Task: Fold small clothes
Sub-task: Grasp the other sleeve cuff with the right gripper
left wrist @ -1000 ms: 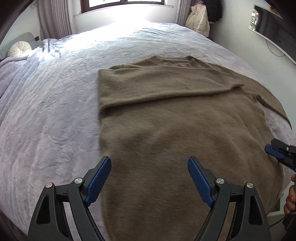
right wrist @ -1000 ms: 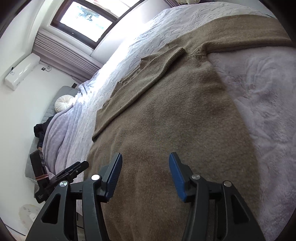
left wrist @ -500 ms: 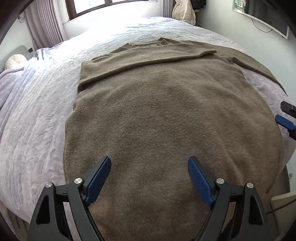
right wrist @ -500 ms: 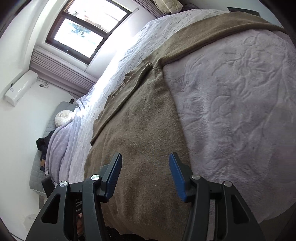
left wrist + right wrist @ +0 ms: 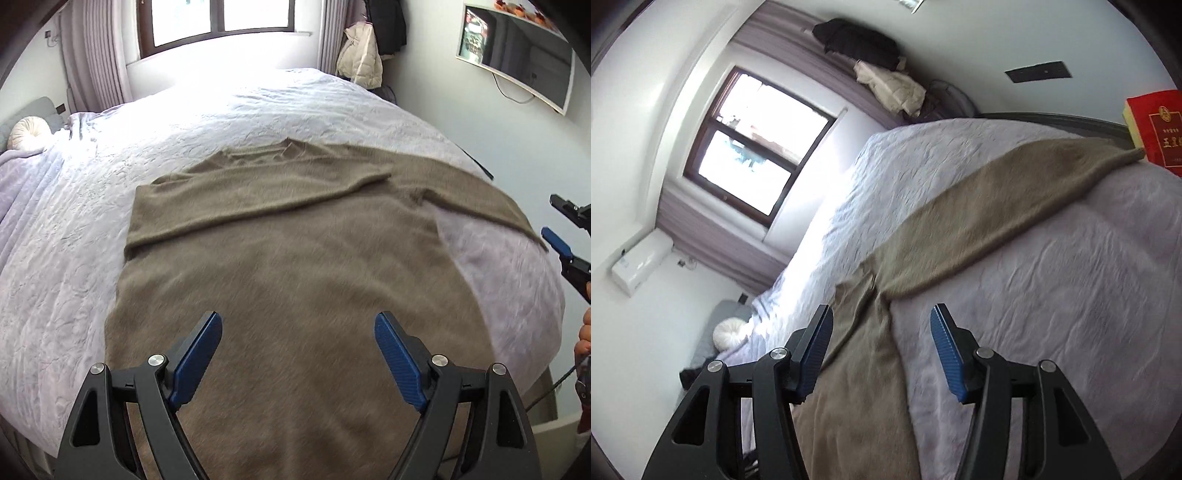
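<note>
Sweater [image 5: 295, 266], brown and soft, lies flat on the bed [image 5: 55, 258] with 1 sleeve folded across its chest. Left hand-held gripper [image 5: 297, 343] hangs above it, spread wide and empty. Right hand-held gripper [image 5: 881, 332] is empty too, pads apart.

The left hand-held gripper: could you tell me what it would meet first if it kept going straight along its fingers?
Most likely the brown sweater spread on the bed; the left hand-held gripper is open and empty.
</note>
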Demonstrator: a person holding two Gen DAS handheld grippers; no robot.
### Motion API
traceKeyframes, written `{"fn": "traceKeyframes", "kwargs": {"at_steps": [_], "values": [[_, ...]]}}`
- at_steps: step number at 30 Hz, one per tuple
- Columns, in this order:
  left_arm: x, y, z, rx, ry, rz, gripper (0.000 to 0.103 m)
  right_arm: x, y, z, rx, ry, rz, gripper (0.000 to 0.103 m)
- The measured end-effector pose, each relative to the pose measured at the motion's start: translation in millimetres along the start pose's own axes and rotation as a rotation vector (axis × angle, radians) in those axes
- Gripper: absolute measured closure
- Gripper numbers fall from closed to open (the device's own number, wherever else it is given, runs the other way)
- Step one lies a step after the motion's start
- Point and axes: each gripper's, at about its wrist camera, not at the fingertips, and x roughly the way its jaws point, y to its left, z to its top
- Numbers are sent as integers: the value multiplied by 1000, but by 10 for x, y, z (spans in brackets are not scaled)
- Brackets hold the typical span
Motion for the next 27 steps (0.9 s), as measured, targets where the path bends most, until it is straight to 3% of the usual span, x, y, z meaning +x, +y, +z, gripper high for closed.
{"fn": "traceKeyframes", "kwargs": {"at_steps": [3, 8, 15, 20, 21, 22, 23, 24, 25, 27], "values": [[142, -143, 251, -10, -8, -9, 17, 130, -299, 282, 106, -28, -68, 44], [557, -404, 704, -43, -5, -29, 17, 387, -787, 430, 260, 1, -118, 44], [1310, -935, 1238, 23, 22, 3, 17, 677, -893, 736, 244, -47, -99, 44], [1739, -1112, 1433, 1, 32, 19, 17, 845, -832, 930, 194, -55, -79, 45], [1842, -1170, 1422, 27, 41, 37, 17, 885, -807, 969, 183, -51, -75, 48], [1989, -1264, 1378, 85, 67, 66, 17, 939, -777, 986, 174, -44, -68, 61], [2092, -1326, 1324, 132, 87, 83, 17, 965, -738, 982, 160, -34, -56, 86], [2130, -1356, 1280, 164, 73, 90, 17, 996, -690, 987, 139, -20, -32, 94], [2099, -1344, 1245, 176, 41, 80, 17, 1007, -628, 973, 127, -12, -5, 94], [2044, -1256, 1251, 162, 51, 29, 17, 1016, -480, 965, 93, -8, 22, 94]]}}
